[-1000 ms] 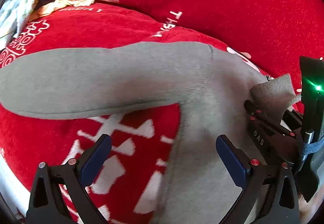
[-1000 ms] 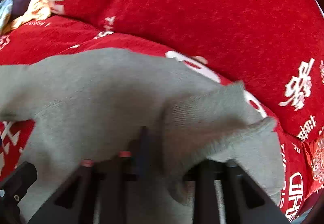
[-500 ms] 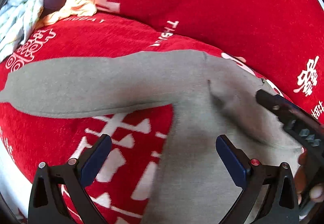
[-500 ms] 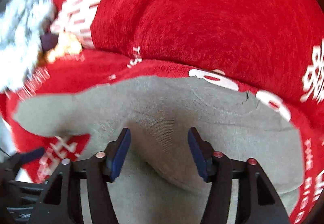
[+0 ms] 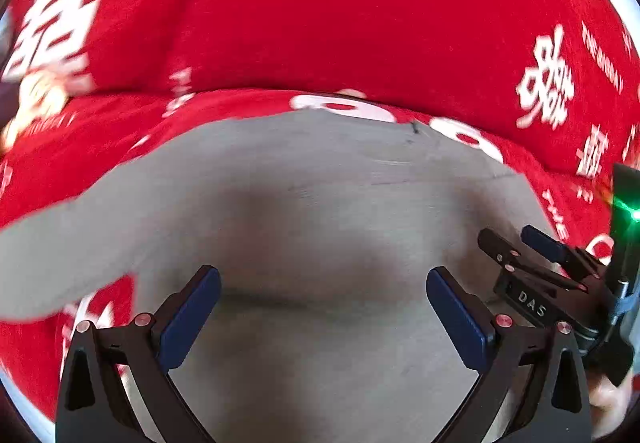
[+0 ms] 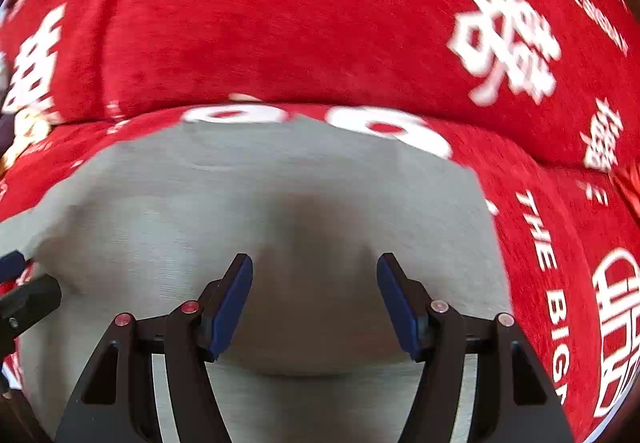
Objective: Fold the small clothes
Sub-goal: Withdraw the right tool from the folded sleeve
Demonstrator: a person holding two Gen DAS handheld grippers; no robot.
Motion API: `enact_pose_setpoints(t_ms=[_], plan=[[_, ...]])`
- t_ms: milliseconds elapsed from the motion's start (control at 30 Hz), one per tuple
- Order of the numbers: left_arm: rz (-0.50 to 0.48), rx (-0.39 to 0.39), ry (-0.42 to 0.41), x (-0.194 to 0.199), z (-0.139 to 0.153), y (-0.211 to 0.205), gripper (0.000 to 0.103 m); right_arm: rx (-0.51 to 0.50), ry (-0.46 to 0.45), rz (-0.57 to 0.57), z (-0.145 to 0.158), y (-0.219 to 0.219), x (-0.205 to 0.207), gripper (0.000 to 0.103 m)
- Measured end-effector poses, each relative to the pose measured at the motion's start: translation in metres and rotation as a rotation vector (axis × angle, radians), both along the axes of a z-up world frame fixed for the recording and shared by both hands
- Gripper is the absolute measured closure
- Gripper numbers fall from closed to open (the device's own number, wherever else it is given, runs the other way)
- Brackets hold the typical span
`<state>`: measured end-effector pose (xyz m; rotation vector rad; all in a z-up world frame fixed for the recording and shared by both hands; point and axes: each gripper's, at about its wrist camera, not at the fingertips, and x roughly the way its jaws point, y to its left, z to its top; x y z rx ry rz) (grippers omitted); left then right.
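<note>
Grey garment (image 5: 320, 211) lies flat on the red sofa cushion (image 5: 320, 11), sleeve trailing toward 9 o'clock. My left tongs (image 5: 322, 307) and right tongs (image 6: 314, 295) both gape empty above it. Folding barely begun, I judge.

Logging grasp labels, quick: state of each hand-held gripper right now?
Left hand-held gripper: open, holding nothing, over the grey garment.
Right hand-held gripper: open, holding nothing, over the same garment.
</note>
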<state>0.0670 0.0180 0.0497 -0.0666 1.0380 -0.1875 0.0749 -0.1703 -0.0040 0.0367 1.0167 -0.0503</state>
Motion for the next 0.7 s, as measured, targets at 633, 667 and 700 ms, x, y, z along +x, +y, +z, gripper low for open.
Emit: enact_pose_setpoints(t_ms=[633,667,700], plan=[[-0.083,0.176,0.029,0.025,-0.025,-0.046,0.0,0.011,-0.016,0.028,-0.013,-0.028,-0.008,0.033],[-0.077,0.172,0.006,0.02,-0.024,-0.045,0.0,-0.026,-0.007,0.034,-0.017,-0.025,-0.015,0.033],[-0.074,0.164,0.01,0.018,-0.023,-0.042,0.0,-0.035,-0.024,0.035,-0.018,-0.024,-0.023,0.032]])
